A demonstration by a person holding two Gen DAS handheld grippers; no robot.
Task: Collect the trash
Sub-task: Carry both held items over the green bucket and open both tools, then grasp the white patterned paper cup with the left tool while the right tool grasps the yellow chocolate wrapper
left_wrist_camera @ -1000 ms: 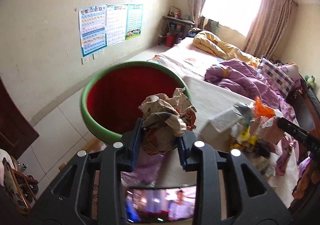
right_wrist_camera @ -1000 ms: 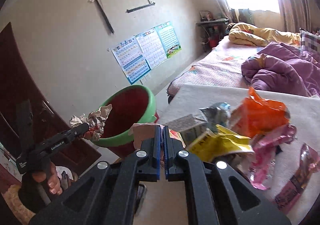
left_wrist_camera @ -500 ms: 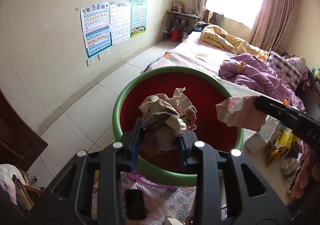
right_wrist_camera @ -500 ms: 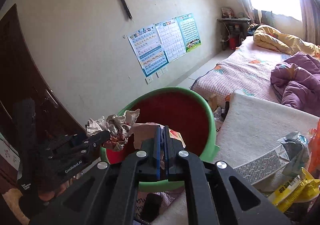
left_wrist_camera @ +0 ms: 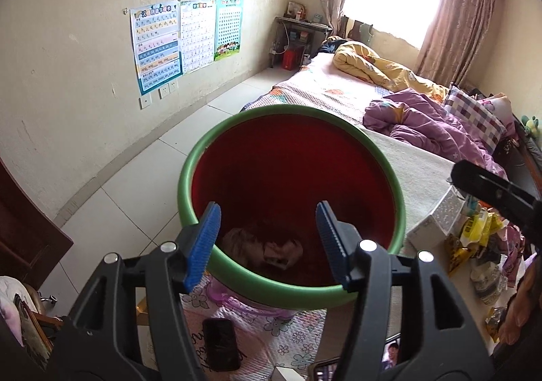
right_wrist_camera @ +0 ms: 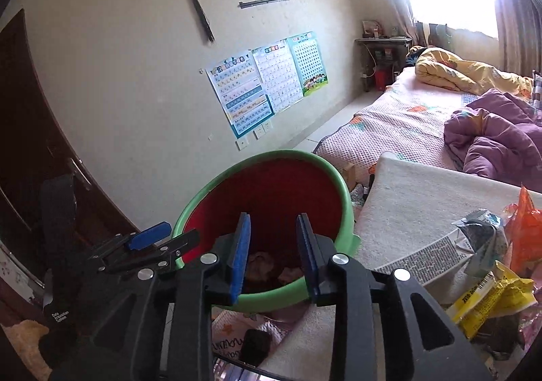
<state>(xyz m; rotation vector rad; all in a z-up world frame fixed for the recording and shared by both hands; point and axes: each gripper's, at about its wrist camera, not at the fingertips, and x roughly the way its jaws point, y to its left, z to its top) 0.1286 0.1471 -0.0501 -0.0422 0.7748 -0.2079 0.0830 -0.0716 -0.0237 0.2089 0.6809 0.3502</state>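
With both the left tool and right tool opening empty over the bin, the light, soft crumpled paper seemingly lies inside; remaining wrappers, lower right on the tabletop, pinch anywhere.

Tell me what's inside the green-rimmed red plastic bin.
Two crumpled paper wads lie at the bottom of the green-rimmed red plastic bin. Its near rim and the gripper fingers hide part of the bottom.

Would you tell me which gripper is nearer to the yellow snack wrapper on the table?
Right. The right gripper hangs over the red bin, beside the yellow snack wrapper; the left gripper is beyond it, at the bin's far side.
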